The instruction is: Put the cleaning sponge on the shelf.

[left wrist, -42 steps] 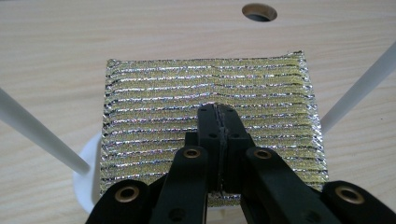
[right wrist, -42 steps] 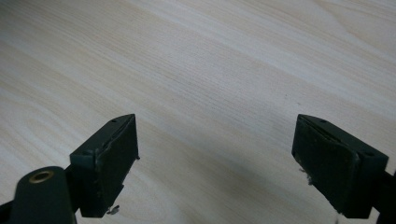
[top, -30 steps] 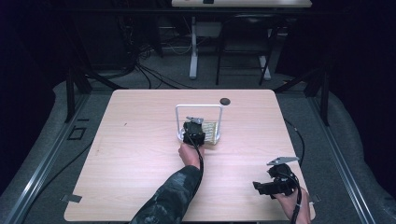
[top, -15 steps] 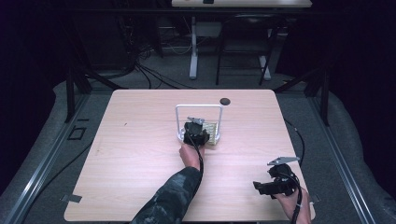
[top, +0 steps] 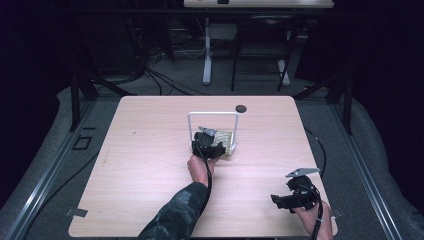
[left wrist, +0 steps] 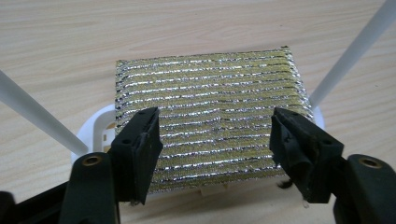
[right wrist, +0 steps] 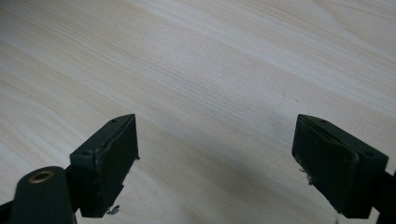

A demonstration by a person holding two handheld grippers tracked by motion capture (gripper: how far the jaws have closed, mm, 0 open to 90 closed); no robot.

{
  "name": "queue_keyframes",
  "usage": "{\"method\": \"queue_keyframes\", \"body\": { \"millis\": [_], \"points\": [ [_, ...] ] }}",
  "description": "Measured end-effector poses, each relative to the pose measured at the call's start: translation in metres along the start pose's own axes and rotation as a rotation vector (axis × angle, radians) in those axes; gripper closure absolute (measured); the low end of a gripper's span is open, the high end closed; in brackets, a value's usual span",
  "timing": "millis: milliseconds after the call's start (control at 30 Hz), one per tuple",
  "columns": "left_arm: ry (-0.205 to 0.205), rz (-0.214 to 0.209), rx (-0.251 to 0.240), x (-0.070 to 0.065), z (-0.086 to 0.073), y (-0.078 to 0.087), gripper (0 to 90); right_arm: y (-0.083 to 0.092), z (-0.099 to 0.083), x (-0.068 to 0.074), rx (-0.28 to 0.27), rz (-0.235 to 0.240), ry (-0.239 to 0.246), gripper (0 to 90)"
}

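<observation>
A gold and silver striped scouring pad (left wrist: 208, 121) lies flat on a white base (left wrist: 93, 130) from which a white wire frame (top: 213, 115) rises near the table's middle. In the left gripper view two white rods (left wrist: 355, 51) of that frame slant up at either side. My left gripper (left wrist: 215, 149) is open, its jaws standing just over the pad's near edge, one at each side. In the high view this gripper (top: 207, 145) sits right in front of the frame. My right gripper (right wrist: 215, 163) is open wide above bare wood, low at the front right of the table (top: 295, 197).
A small dark round object (top: 241, 108) lies near the table's far edge, behind the frame. The light wooden table (top: 145, 165) ends close to my right hand at the front right corner. Desk legs and cables stand on the floor beyond.
My left gripper has edged slightly closer to the frame and pad. The right gripper has stayed in place.
</observation>
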State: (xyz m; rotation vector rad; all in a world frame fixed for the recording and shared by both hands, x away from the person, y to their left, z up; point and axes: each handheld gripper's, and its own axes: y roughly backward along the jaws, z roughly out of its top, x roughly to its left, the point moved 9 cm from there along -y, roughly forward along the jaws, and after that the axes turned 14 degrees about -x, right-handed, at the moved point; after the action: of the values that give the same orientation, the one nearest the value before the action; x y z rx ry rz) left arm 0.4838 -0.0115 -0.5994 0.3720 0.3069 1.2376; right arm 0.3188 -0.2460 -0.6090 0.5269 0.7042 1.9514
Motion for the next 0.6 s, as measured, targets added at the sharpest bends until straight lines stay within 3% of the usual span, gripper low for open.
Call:
{"method": "queue_keyframes", "body": {
  "millis": [367, 600],
  "points": [
    [-0.049, -0.076, -0.017, 0.0, 0.009, 0.02, 20.3, -0.001, 0.0, 0.001, -0.002, -0.002, -0.002, 13.8],
    [-0.051, -0.142, -0.001, 0.003, 0.01, 0.035, 15.7, -0.001, 0.001, 0.001, -0.005, -0.002, -0.004, 13.8]
  ]
}}
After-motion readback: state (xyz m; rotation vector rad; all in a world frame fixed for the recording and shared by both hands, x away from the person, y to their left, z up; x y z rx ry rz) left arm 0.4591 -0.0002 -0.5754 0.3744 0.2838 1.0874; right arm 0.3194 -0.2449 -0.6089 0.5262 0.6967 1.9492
